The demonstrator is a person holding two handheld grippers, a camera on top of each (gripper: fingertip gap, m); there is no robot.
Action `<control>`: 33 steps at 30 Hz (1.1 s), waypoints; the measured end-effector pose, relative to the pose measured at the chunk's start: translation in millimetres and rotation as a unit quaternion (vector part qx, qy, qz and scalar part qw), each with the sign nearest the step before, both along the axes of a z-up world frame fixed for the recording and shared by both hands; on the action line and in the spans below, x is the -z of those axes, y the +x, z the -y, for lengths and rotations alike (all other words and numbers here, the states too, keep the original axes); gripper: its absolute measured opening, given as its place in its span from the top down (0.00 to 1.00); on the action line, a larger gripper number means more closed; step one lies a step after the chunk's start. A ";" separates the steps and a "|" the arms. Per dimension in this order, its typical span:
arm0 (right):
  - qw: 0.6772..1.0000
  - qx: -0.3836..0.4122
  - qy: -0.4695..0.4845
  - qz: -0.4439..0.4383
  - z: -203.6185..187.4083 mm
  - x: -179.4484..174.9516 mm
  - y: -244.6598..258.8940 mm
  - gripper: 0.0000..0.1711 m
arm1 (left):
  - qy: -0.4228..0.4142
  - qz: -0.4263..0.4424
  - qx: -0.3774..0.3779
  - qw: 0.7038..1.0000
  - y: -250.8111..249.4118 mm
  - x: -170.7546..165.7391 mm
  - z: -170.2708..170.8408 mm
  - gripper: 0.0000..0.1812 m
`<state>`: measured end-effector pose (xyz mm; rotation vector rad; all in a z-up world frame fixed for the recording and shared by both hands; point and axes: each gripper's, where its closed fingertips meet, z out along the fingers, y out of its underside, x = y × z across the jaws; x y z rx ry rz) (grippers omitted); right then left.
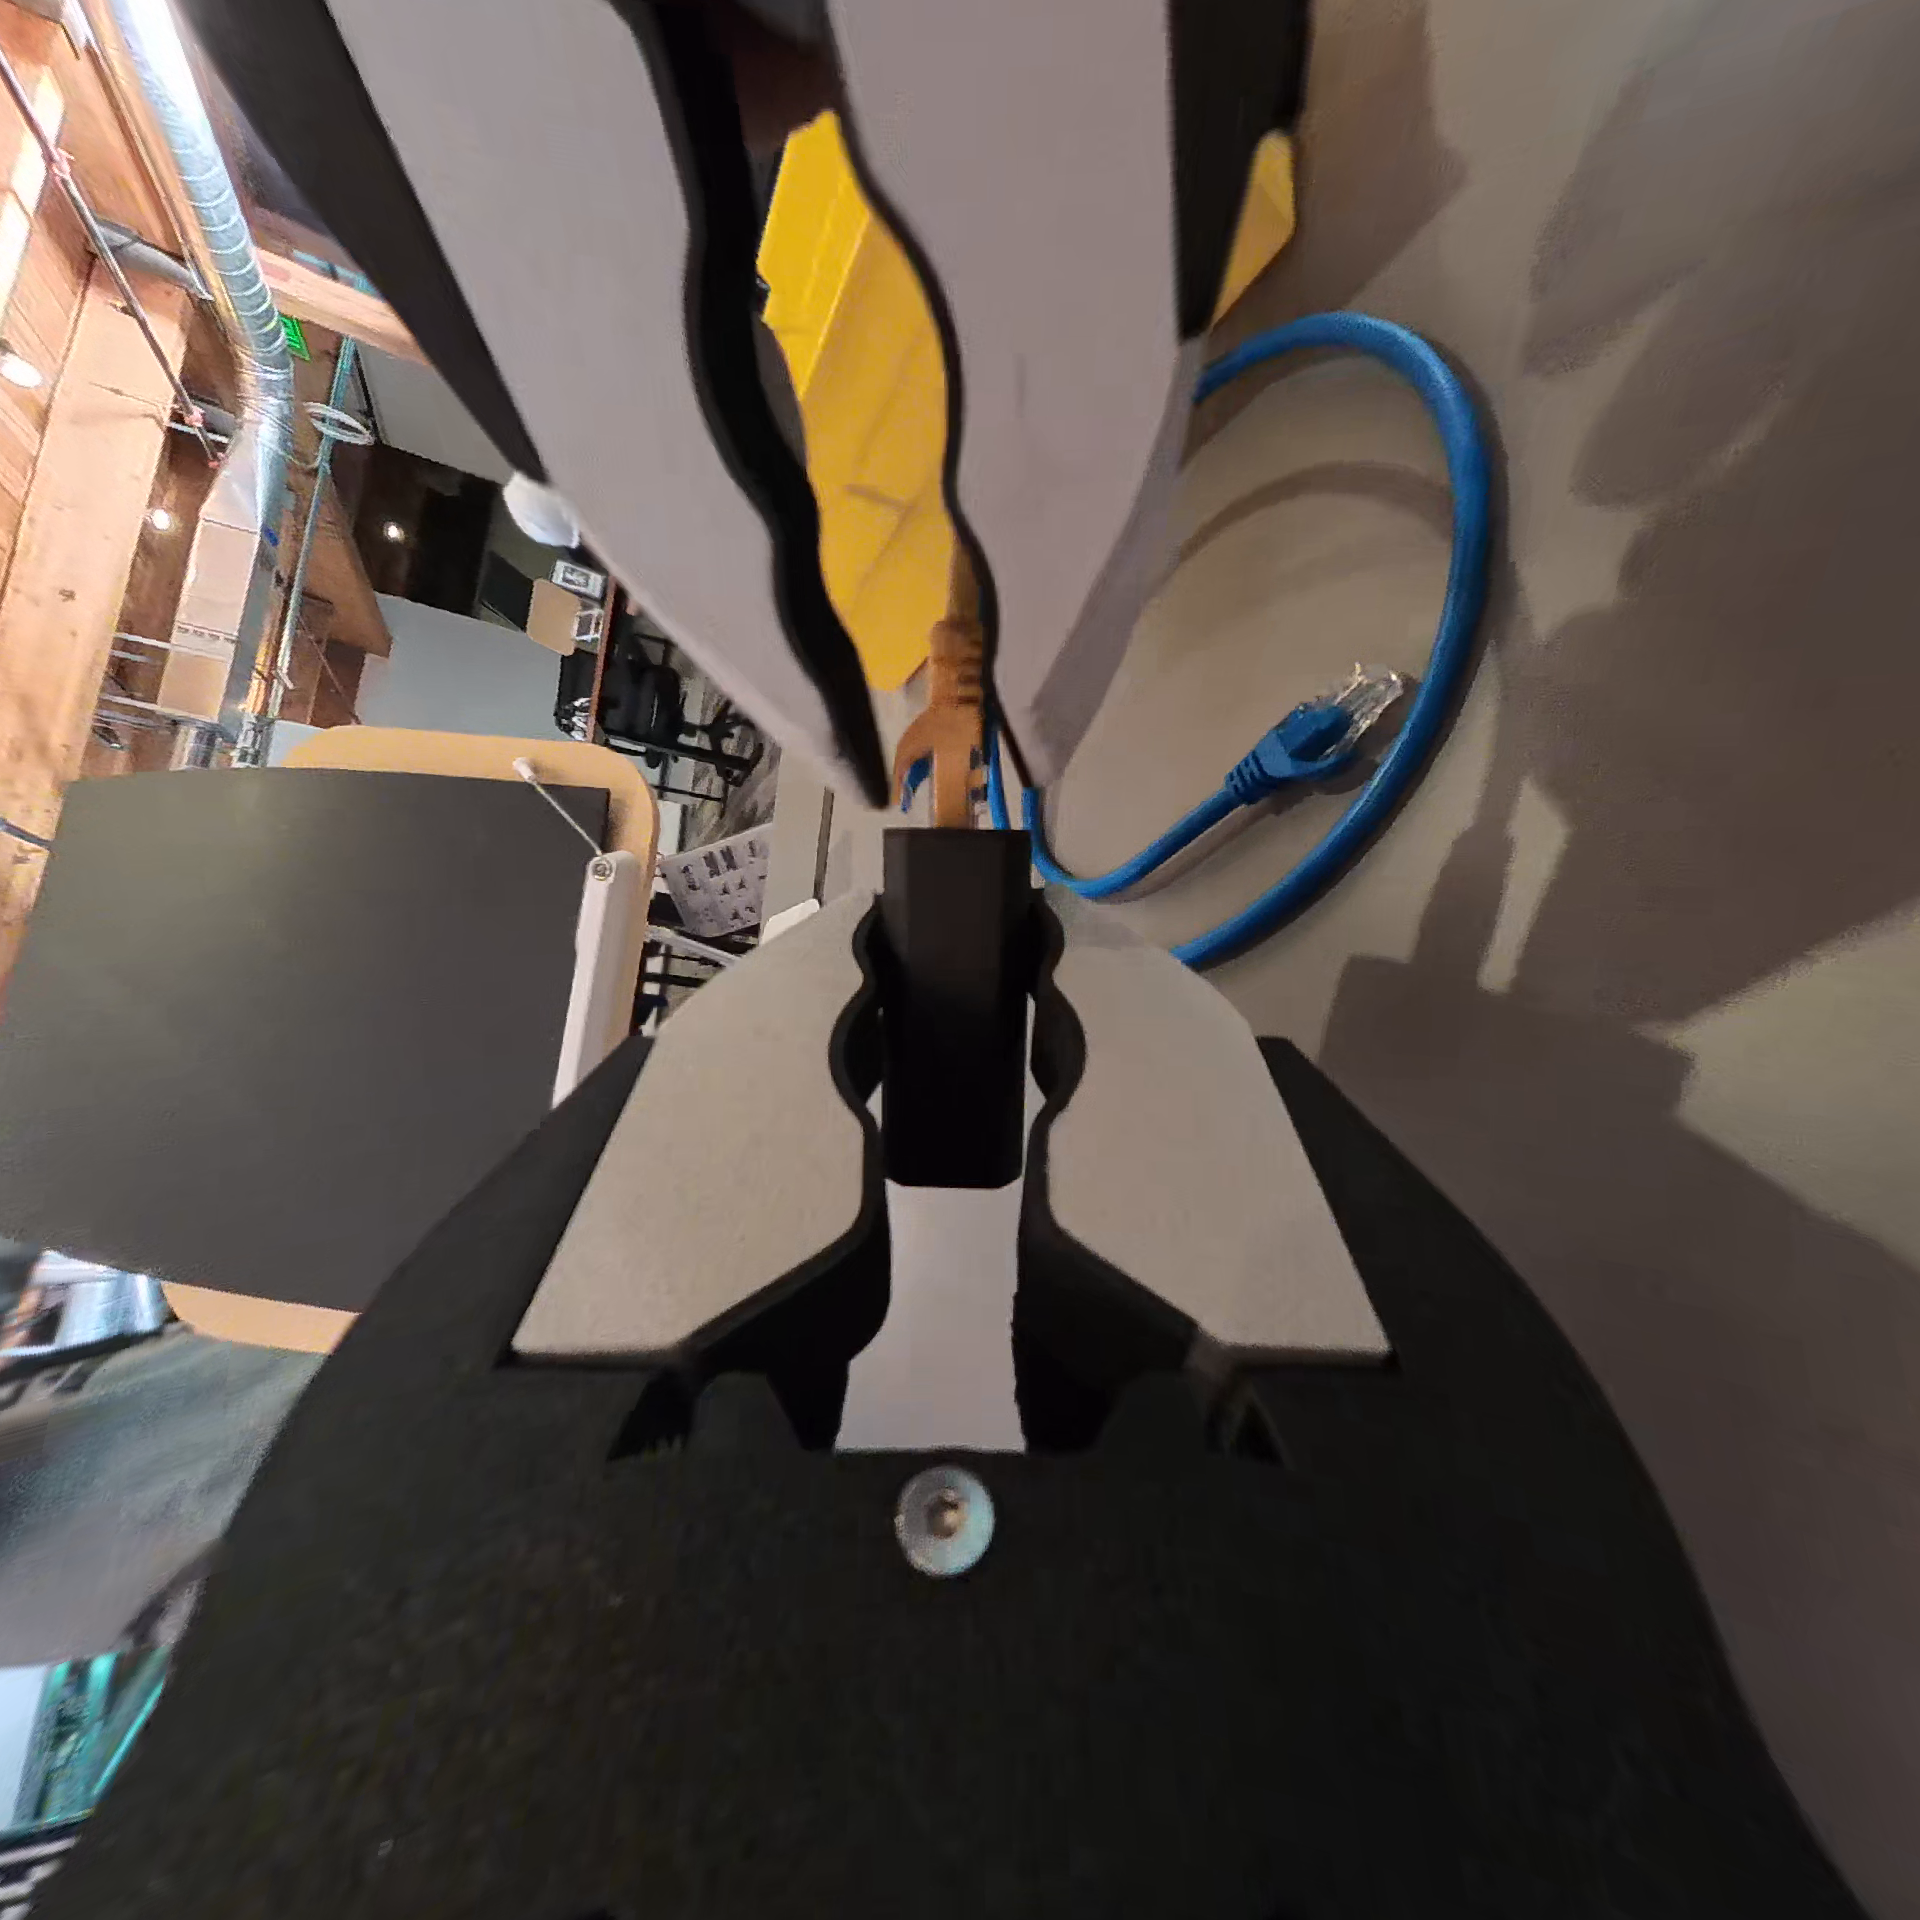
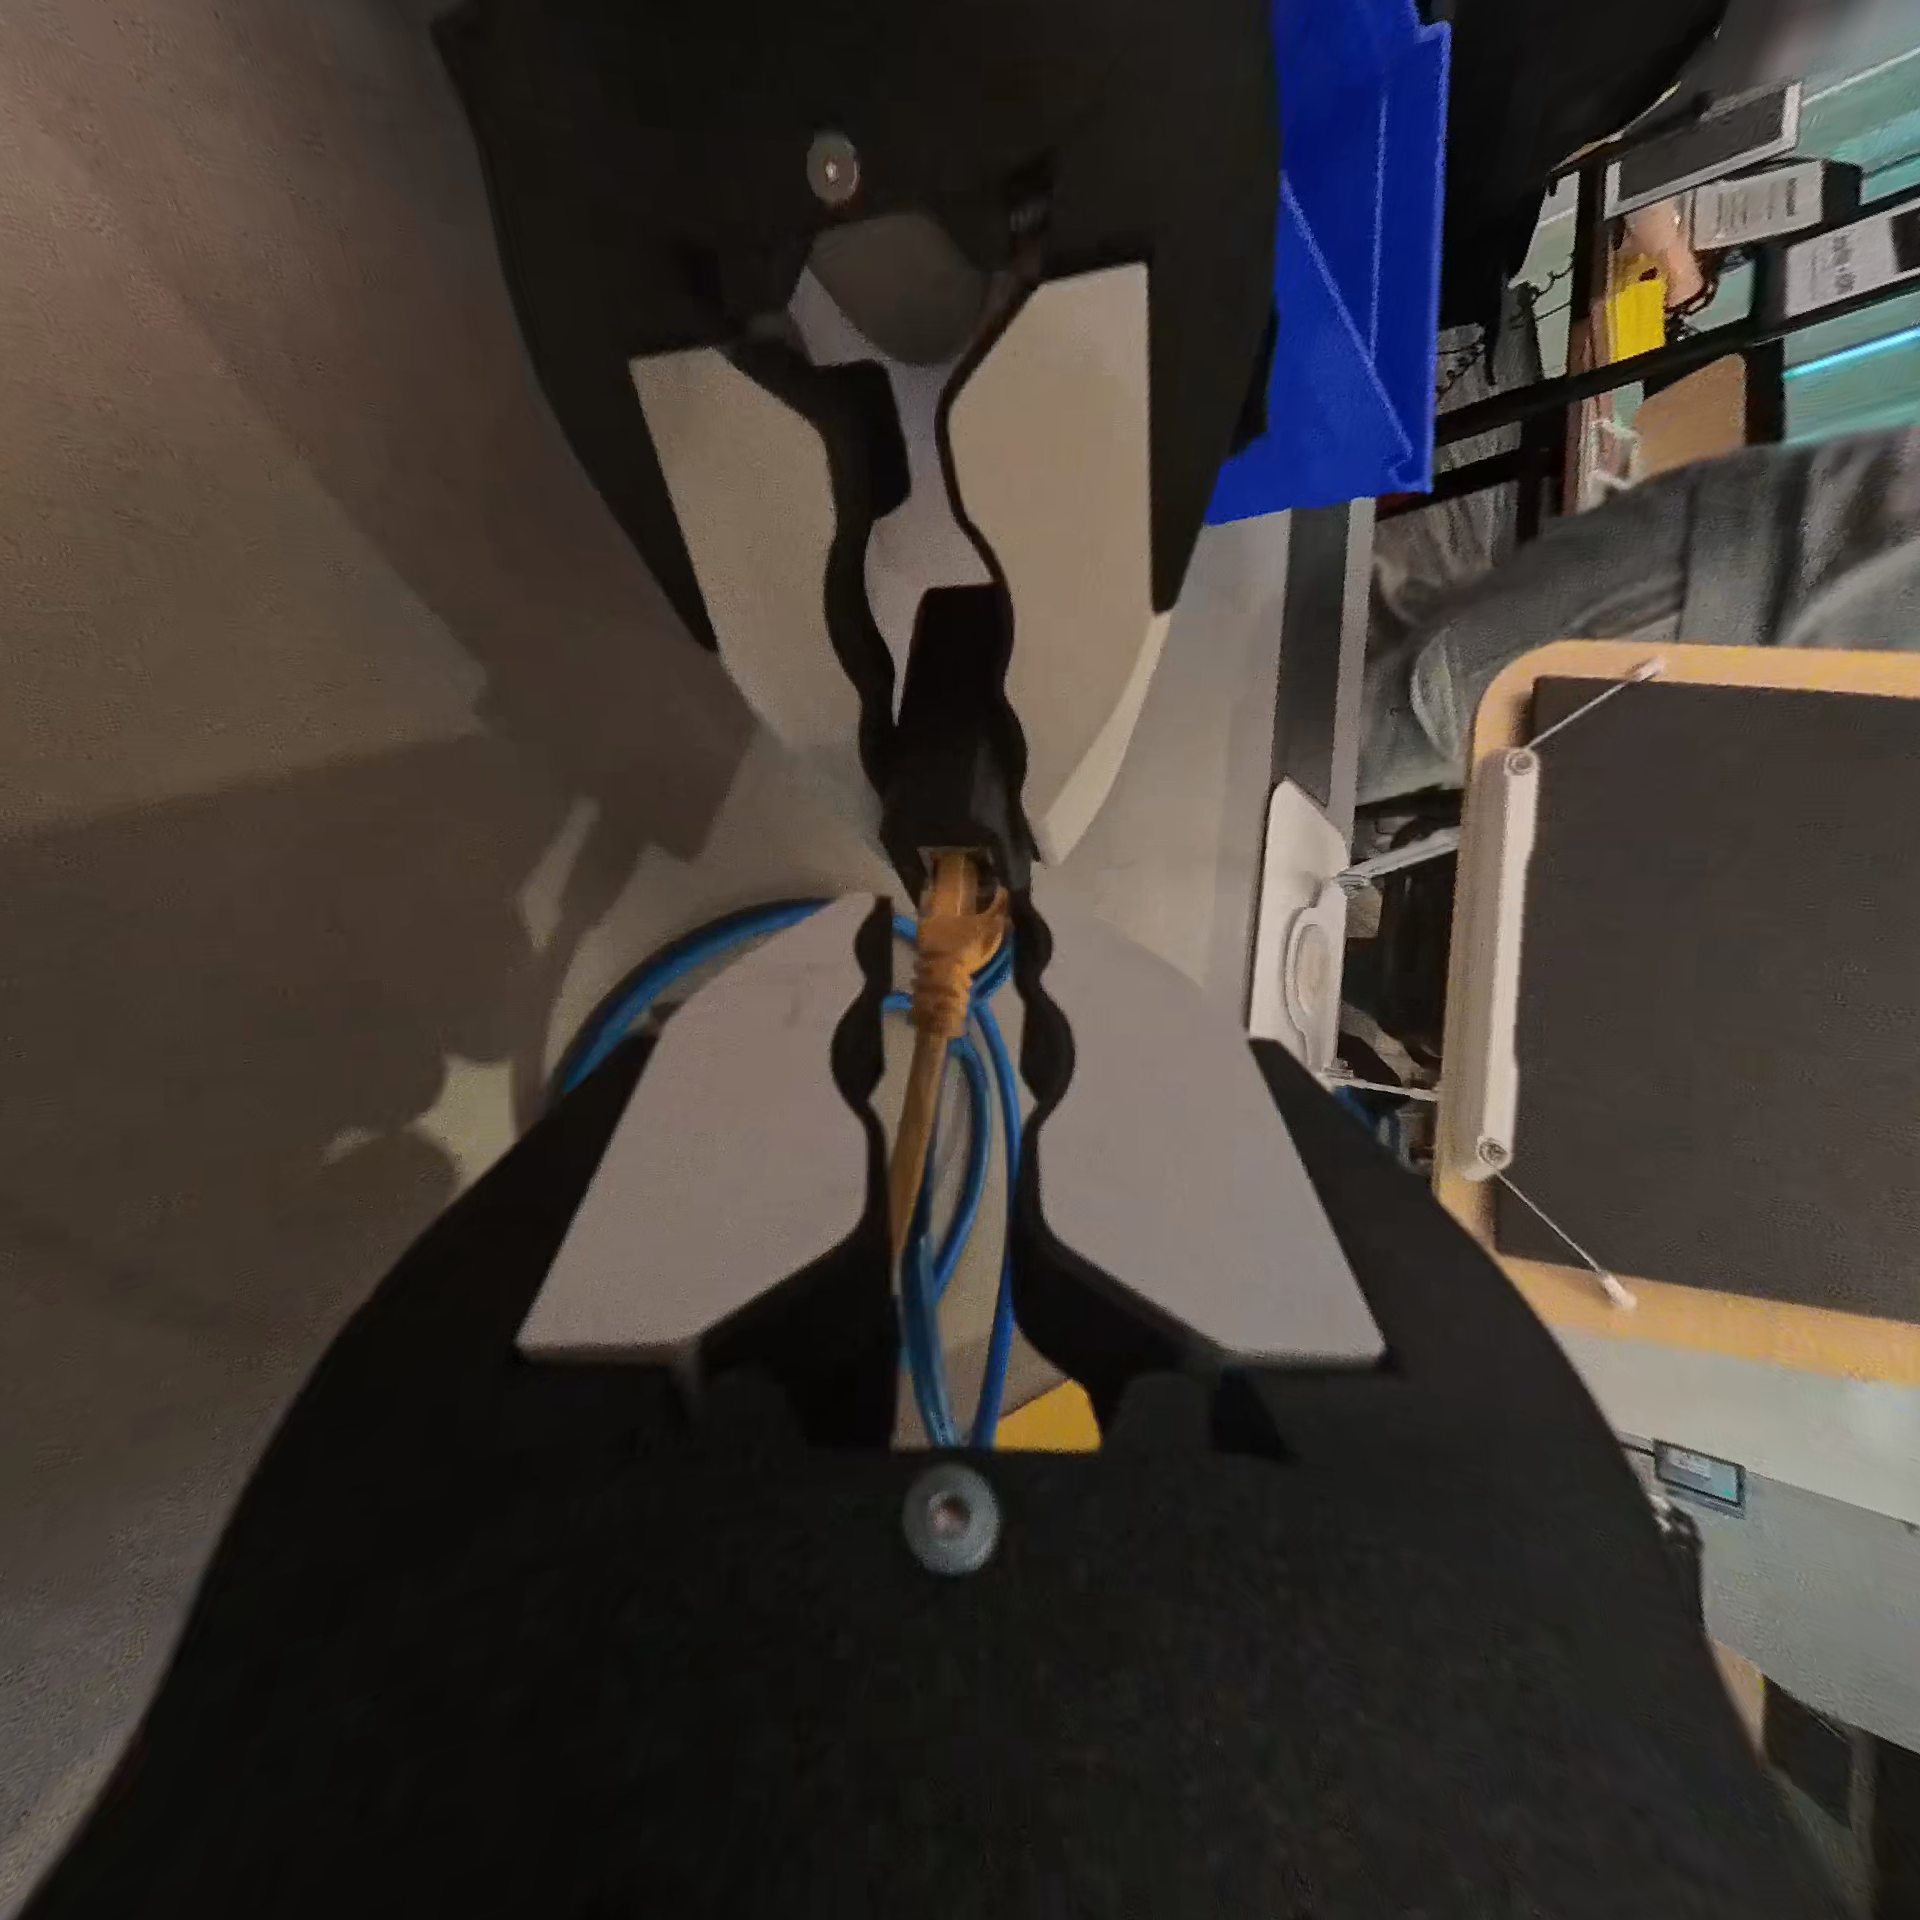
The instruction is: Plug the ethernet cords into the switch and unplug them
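Left gripper (image 1: 954, 940) is clamped tight on a small black switch (image 1: 951, 1018), a boxy matte plastic block pinched between wavy-edged black pads. Right gripper (image 2: 951, 914) faces it tip to tip, nearly shut around an orange cord (image 2: 940, 971) with a ribbed boot, its plug sitting in the switch's port. Can't tell if the pads really squeeze it. Blue cord (image 1: 1455, 582) lies looped on the grey table (image 1: 1714, 727) on the right, clear plug loose and near the switch. Yellow bin (image 1: 862, 343) sits far behind
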<state>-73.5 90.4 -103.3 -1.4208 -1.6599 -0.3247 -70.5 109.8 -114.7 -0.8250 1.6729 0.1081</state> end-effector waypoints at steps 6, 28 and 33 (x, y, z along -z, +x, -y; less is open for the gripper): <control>1.000 -0.005 -0.016 0.011 -4.0 1.5 -0.5 0.91 | -0.003 -0.003 -0.005 1.000 -1.8 0.9 -2.3 0.87; 0.892 0.121 -0.299 -0.316 14.4 -9.6 17.4 0.91 | 0.093 0.022 -0.028 0.995 -9.2 -17.7 -7.5 0.87; 0.874 0.127 -0.292 -0.367 10.4 -6.5 12.6 0.96 | 0.111 0.015 -0.032 0.993 -9.0 -16.0 -6.7 0.87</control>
